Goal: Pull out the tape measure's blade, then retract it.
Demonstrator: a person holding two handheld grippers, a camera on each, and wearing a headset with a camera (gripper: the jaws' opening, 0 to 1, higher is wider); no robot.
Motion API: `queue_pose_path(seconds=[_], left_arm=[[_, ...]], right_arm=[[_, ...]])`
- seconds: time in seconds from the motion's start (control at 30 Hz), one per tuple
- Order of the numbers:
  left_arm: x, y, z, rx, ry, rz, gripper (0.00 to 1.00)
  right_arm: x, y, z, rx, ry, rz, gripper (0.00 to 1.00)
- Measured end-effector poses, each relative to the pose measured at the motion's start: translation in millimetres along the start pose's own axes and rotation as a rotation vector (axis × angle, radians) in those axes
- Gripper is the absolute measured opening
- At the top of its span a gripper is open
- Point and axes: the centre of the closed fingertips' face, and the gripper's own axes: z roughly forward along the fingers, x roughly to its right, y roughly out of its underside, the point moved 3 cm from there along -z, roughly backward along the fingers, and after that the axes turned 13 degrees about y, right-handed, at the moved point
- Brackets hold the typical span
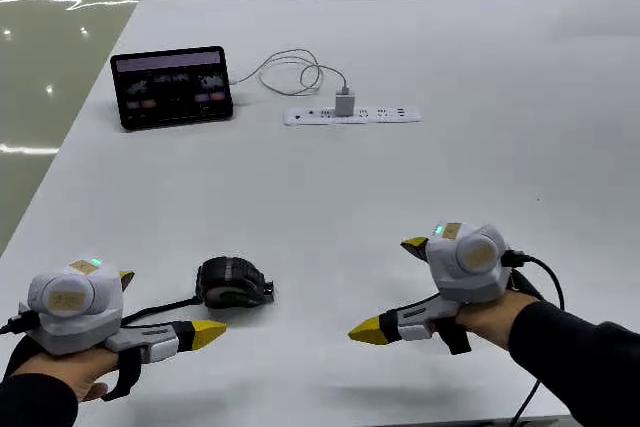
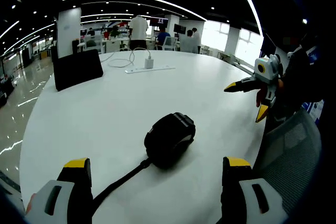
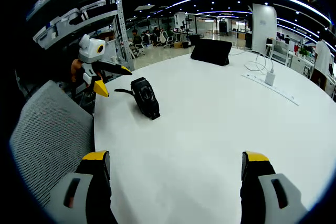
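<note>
The black tape measure lies on the white table near its front edge, blade in, with a black wrist strap trailing toward my left gripper. That gripper is open, and the tape measure sits just ahead of its yellow tips, untouched by either. My right gripper is open too, well to the right, holding nothing. From the right gripper view, the tape measure rests far ahead at the left, beyond the open right gripper.
A dark tablet stands propped at the back left. A white power strip with a charger and looped cable lies behind the middle. The table's left edge drops to the shiny floor. A mesh chair back is close by the front edge.
</note>
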Motion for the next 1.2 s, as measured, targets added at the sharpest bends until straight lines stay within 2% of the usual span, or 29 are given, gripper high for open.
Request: queue_pose_path(seconds=[0.27, 0.6, 0.73, 0.87, 0.97, 1.03, 1.2], left_arm=[[-0.9, 8.4, -7.2, 0.003, 0.011, -0.019, 1.0], [4.4, 9.8, -17.5, 0.013, 0.041, -0.02, 1.0], [7.0, 16.1, -16.7, 0.006, 0.06, -0.02, 1.0], [7.3, 21.7, -19.3, -0.013, 0.053, -0.017, 1.0], [10.9, 25.5, -22.1, -0.013, 0.076, -0.021, 0.99], [12.1, 31.7, -21.6, -0.034, 0.086, -0.023, 0.99], [10.7, 35.7, -22.4, -0.035, 0.083, -0.02, 1.0]], right_arm=[[19.5, 17.6, -21.2, 0.003, 0.058, 0.062, 1.0], [30.7, 33.0, -45.3, 0.005, 0.09, 0.027, 1.0], [32.5, 45.7, -51.3, -0.007, 0.093, 0.022, 1.0], [38.5, 54.4, -61.0, 0.005, 0.106, 0.048, 1.0], [44.2, 62.2, -70.0, 0.001, 0.125, 0.039, 1.0], [47.5, 67.1, -76.5, 0.002, 0.13, 0.052, 1.0], [54.8, 78.5, -87.0, -0.022, 0.164, 0.06, 1.0]])
